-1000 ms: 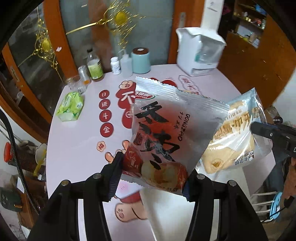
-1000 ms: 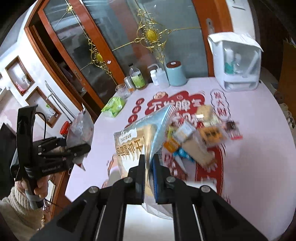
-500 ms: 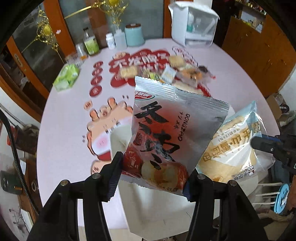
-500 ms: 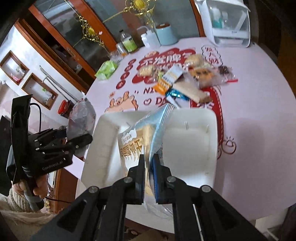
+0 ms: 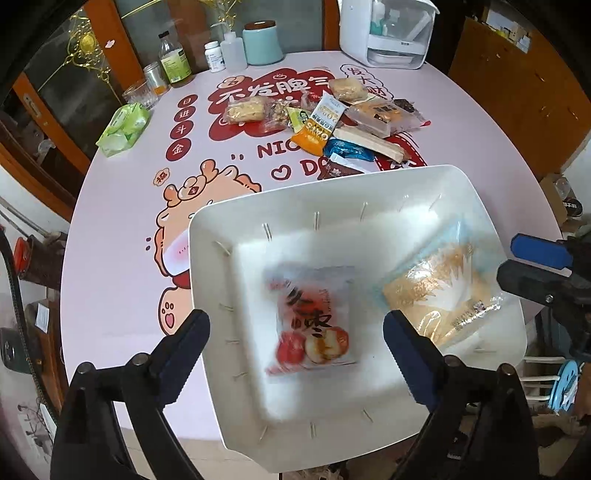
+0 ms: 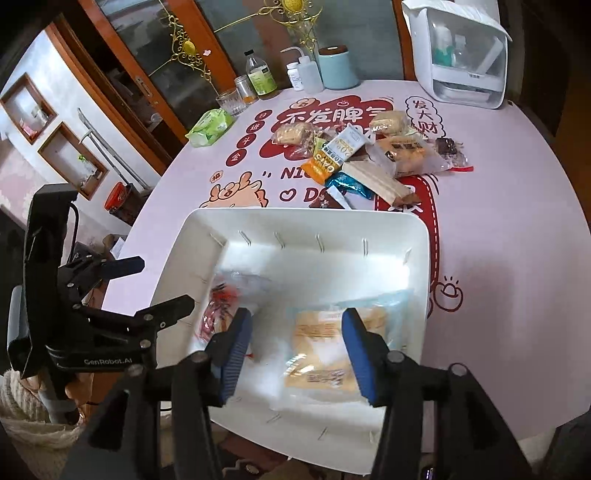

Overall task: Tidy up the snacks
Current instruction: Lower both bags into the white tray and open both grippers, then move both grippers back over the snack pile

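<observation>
A white bin [image 5: 207, 236] [image 6: 417, 236] stands at the near edge of the round table. A red and silver snack packet [image 5: 314, 321] [image 6: 221, 306] lies in its left half, blurred. A pale blue bread packet [image 5: 439, 291] [image 6: 332, 343] lies in its right half. My left gripper [image 5: 295, 332] is open above the red packet and holds nothing. My right gripper [image 6: 295, 343] is open above the bread packet and holds nothing. A pile of several loose snacks [image 5: 332, 122] [image 6: 362, 158] lies on the table beyond the bin.
At the far edge stand a white appliance [image 5: 388, 33] [image 6: 458, 55], a teal canister [image 5: 262, 42] [image 6: 336, 66], bottles [image 5: 173, 59] [image 6: 260, 75] and a glass [image 5: 140, 96]. A green tissue pack [image 5: 123, 127] [image 6: 210, 127] lies at the left.
Both grippers have opened and let go of their packets, which now lie in the white bin. Both views have tilted down over the bin.
</observation>
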### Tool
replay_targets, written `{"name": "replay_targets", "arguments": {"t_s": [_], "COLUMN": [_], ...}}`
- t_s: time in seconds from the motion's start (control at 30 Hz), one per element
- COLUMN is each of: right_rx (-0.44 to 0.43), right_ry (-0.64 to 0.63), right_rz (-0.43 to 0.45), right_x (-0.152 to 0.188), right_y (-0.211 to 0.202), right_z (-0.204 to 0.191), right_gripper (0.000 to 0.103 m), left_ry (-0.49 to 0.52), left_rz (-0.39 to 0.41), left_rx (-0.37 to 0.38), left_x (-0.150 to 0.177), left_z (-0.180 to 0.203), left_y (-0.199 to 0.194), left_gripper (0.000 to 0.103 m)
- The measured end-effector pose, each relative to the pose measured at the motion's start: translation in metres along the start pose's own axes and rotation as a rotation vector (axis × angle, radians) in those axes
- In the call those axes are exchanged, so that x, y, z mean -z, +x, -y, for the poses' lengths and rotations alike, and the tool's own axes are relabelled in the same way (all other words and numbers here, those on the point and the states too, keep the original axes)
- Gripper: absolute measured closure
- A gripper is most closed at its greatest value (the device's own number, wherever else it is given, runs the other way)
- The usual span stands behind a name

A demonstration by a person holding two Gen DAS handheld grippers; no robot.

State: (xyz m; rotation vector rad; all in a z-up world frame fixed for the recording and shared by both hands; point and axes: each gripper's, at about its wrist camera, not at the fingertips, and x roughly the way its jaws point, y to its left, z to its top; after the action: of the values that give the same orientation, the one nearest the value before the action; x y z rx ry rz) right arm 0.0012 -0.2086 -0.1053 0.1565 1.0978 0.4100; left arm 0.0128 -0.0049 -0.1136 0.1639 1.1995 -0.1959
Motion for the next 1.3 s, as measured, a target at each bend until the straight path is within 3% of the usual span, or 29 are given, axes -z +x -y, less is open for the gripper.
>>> {"name": "replay_targets", "arguments": {"t_s": [0.73, 1.13, 1.3], "right_rx": [-0.009, 0.009, 0.061], "right_ry": [-0.009, -0.037, -0.114], "right_rz": [-0.003, 0.068, 0.189], "right_x": [0.008, 0.005, -0.005], "right_y": [-0.018, -0.044, -0.055], "right_z": [0.01, 0.019, 0.013], "right_gripper": [0.052, 0.051, 0.051], "left_ry": [0.021, 0.051, 0.039], "left_rz": [0.082, 0.15, 0.179], "left_rx": [-0.035, -0.069, -0.08], "left_x": [-0.003, -0.007, -0.019], "left_z": [0.034, 0.06, 0.057], "left_y": [-0.032, -0.057, -0.068], "left_gripper": [0.009, 0.009, 0.009]}}
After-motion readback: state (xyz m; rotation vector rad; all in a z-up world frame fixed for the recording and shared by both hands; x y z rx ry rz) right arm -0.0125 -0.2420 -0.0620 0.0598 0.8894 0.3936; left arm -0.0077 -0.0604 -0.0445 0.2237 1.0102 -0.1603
